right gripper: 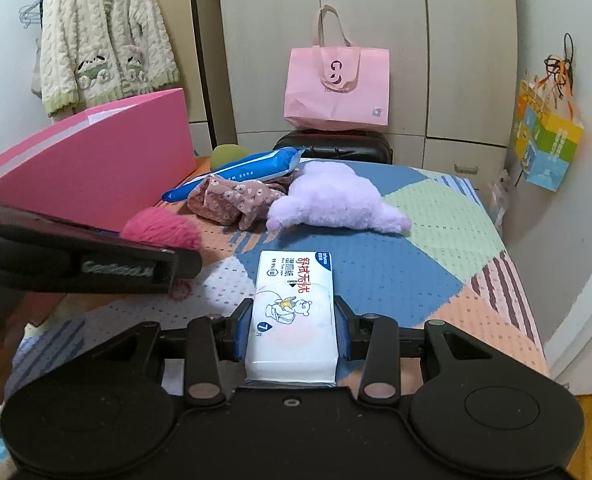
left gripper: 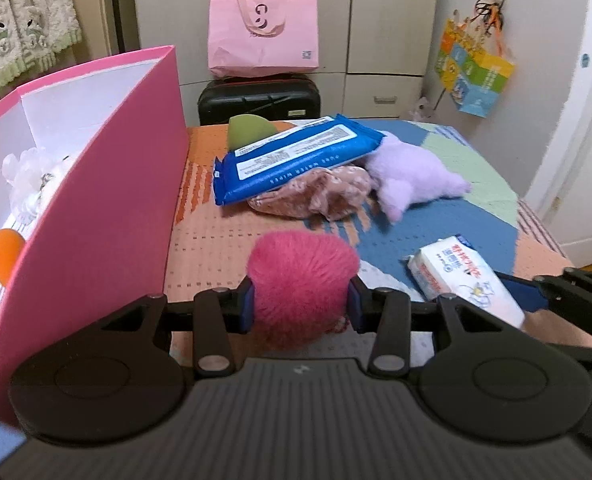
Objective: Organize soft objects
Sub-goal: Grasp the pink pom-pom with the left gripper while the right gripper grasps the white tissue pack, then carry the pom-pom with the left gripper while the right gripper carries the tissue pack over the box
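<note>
Fingers of the left gripper [left gripper: 301, 306] are closed on a round, fuzzy magenta pompom [left gripper: 301, 288], whose long pile bulges between the blue pads; it is held just above the bed [left gripper: 435, 152], beside the pink box [left gripper: 96, 184]. Fingers of the right gripper [right gripper: 292, 330] are pressed against the sides of a white, glossy, brick-shaped tissue pack [right gripper: 292, 312], printed with a cartoon bear and held low over the bed.

A knitted patchwork cover in blue, peach, green and white, dotted with small holes, is spread over the bed. The box is made of stiff, smooth pink card with a white lining; a crinkled clear item [left gripper: 28, 180] and an orange ball [left gripper: 4, 254] are seen inside it. Farther back, a plush lilac toy [right gripper: 331, 200] with soft, matted fur is laid flat, touching a crumpled floral pink cloth [right gripper: 232, 200]. A flat, shiny blue wipes pack [left gripper: 296, 152] is rested on that cloth, and a smooth green rounded object [left gripper: 248, 130] is partly hidden behind it.
</note>
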Motion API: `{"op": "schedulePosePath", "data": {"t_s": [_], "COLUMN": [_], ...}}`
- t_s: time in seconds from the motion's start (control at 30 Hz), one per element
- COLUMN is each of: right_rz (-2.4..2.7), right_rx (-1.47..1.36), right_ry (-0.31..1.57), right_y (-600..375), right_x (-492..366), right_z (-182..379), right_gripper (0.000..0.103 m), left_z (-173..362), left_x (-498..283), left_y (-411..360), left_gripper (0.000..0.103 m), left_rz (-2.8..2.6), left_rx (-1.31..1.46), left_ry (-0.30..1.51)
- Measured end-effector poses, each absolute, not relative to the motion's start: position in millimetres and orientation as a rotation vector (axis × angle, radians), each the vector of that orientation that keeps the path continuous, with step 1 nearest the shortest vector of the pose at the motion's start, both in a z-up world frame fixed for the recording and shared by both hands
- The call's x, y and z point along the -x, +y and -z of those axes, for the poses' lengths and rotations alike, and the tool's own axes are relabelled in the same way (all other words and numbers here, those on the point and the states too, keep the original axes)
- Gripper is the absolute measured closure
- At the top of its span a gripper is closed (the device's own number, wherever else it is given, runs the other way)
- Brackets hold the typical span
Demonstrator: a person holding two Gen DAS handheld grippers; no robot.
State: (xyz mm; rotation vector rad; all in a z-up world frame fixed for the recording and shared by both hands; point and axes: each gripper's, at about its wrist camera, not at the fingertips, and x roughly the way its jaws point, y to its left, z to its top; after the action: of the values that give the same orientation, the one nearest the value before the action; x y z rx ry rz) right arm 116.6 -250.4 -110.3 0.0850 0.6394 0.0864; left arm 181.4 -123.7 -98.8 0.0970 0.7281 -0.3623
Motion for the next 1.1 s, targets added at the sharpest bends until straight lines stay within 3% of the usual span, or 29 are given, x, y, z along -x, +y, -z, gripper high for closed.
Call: {"op": "schedulePosePath", "data": {"t_s": [1.1], "right_rz": [-0.259], "right_rx": [-0.082], "right_ry": [0.664], "right_y": [-210], "right_x": [-31], "right_z": [57], "right_gripper": [0.058], "left_z": [61], "left_x": [-75], "left_y": [-36], "left_gripper": [0.061], "left_rz": [0.534], "left_rx": [-0.07], "left_ry": [0.781]}}
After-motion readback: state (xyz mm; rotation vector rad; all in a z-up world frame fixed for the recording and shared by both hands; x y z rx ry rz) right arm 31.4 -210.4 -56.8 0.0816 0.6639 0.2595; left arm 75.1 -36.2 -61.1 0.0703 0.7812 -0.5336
